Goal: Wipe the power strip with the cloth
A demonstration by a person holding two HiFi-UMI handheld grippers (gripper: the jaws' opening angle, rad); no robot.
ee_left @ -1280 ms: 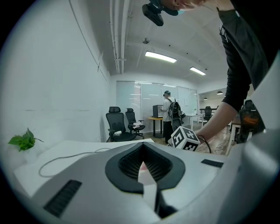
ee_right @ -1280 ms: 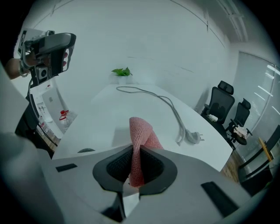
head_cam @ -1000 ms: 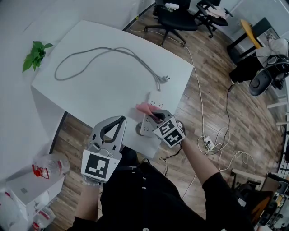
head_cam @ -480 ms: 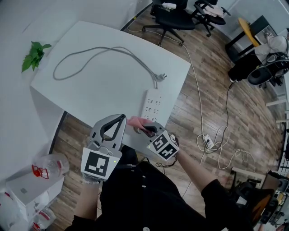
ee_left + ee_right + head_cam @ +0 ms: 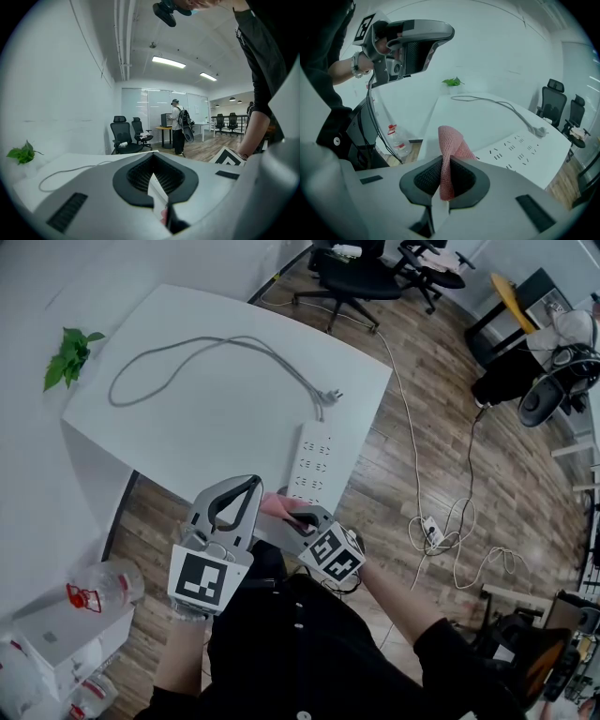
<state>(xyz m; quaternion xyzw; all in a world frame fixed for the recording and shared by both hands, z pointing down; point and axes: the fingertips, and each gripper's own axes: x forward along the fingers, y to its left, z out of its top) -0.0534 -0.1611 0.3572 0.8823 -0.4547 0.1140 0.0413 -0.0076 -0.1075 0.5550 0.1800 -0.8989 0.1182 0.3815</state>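
The right gripper (image 5: 289, 514), jaws pinching the pink cloth (image 5: 449, 154), hangs at the near end of the white power strip (image 5: 314, 460), whose long axis runs straight away across the table (image 5: 216, 409), while the left gripper (image 5: 246, 489), jaws pressed together on nothing, hovers just left.

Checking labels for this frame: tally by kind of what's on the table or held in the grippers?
Power strip: 1
Cord: 1
Cloth: 1
Total: 3
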